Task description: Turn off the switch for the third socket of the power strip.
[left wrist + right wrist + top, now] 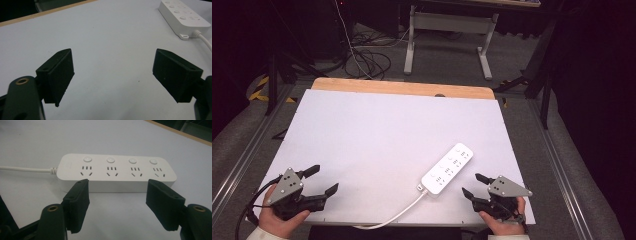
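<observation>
Grey carpet (522,60), white desk frame (447,30), dark room

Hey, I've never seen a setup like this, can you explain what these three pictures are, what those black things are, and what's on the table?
There is no robot here. A person sits at a white table and holds a hand tool in each hand: the left gripper and the right gripper. Each has two black jaws that open and shut like tongs.

The high view comes from a camera above the person, looking forward and down. The other two come from small cameras riding on the grippers, each looking out along its own jaws.

On the table lies a white power strip with four sockets and four round buttons; its cord runs off the near edge.

Nothing is held. Both grippers have their jaws open. The right one faces the strip's long side from close by, without touching it. The left one points over bare table, with the strip off to one side.
</observation>
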`<state>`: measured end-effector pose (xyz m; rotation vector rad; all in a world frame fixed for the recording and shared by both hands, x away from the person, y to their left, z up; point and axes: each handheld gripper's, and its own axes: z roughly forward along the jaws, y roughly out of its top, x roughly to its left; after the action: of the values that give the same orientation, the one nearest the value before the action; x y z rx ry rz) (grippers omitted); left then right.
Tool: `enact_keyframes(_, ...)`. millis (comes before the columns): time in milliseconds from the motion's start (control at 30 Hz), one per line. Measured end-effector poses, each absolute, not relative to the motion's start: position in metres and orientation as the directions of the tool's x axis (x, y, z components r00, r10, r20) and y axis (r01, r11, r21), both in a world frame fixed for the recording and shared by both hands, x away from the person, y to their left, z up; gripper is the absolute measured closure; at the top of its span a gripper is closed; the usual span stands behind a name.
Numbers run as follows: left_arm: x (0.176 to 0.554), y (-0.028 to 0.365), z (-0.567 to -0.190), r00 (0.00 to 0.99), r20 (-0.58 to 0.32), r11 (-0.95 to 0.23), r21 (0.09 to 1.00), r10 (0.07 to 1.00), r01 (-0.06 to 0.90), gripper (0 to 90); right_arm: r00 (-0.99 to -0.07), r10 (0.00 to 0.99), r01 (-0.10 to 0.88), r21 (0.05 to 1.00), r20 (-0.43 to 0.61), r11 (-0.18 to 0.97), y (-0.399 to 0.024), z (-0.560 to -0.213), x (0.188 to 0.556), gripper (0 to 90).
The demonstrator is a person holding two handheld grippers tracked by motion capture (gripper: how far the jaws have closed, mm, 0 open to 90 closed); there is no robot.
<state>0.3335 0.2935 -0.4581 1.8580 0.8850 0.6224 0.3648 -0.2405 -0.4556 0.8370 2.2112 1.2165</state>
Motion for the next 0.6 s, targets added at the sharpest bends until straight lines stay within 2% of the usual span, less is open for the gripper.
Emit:
enact_keyframes(133,0.333,0.292,-0.458,0.609,0.07,-0.311,0.902,0.79,0.299,17.6,-0.708,0.697,0.281,0.859,-0.115,0.427,-0.241,-0.452,0.365,38.3)
enact_keyframes(267,0.334,0.293,-0.458,0.617,0.041,-0.292,0.904,0.786,0.311,17.6,-0.71,0.694,0.279,0.857,-0.118,0.432,-0.24,-0.446,0.366,40.2)
enact_keyframes(600,0.333,0.292,-0.458,0.608,0.065,-0.31,0.9,0.791,0.307,17.5,-0.717,0.69,0.287,0.857,-0.105,0.429,-0.237,-0.428,0.375,44.2)
